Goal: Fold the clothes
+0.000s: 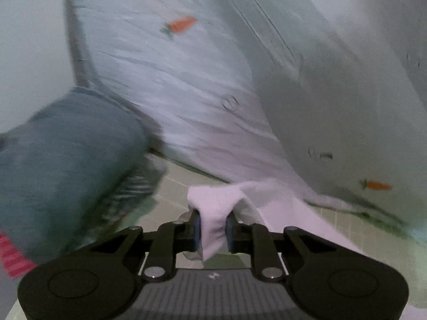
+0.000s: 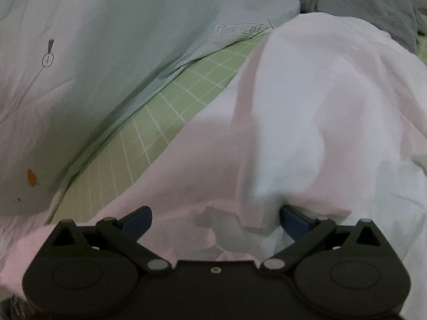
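One pinched pink garment (image 1: 213, 224) fold.

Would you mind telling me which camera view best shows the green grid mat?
The right wrist view: the green grid mat runs as a broad, sharp diagonal band between the pale printed fabric and the pink garment. The left wrist view shows only blurred, dim patches of it.

Left hand-held gripper (image 1: 212, 230) clamped (right (image 2: 215, 220) agape)

Both the left gripper (image 1: 212, 229) and the right gripper (image 2: 214, 220) are matte black, with round housings, silver pivot screws and blue finger pads (image 2: 136, 222); the left has a ribbed grey base.
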